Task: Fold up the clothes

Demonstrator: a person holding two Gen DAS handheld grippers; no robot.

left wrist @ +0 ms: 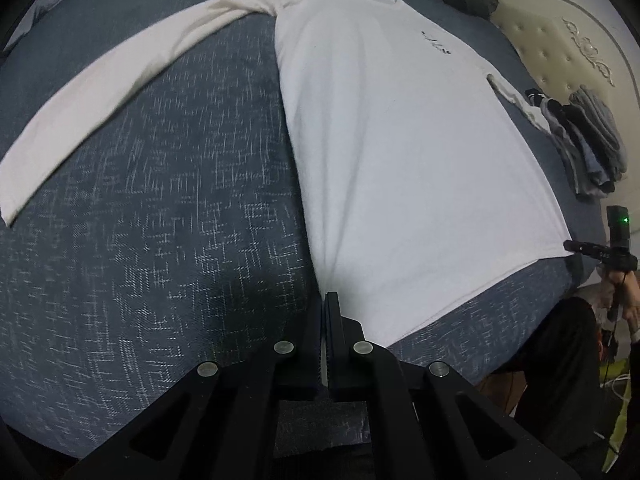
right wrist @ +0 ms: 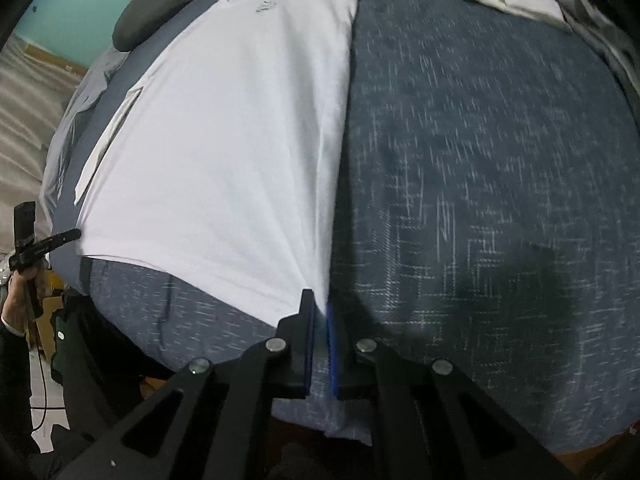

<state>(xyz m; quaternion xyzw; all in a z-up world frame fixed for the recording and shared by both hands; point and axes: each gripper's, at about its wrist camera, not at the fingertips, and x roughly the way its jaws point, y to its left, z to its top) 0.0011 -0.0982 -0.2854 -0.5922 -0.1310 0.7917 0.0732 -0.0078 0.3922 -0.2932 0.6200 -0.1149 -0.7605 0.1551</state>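
The white shirt (left wrist: 400,152) lay flat on the blue bed (left wrist: 160,220), one sleeve (left wrist: 100,80) stretched out to the side, and no container was in view. The left gripper (left wrist: 328,320) was clamped on one bottom hem corner and the right gripper (right wrist: 320,312) was pinched on the other. This looked like the start of the first fold, which would call for both corners to be lifted together toward the collar.

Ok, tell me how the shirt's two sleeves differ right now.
The left-side sleeve lies stretched out long across the blue bedcover; the right-side sleeve runs toward the pile of dark clothes, only partly visible. Both are cream and belong to the same white shirt.
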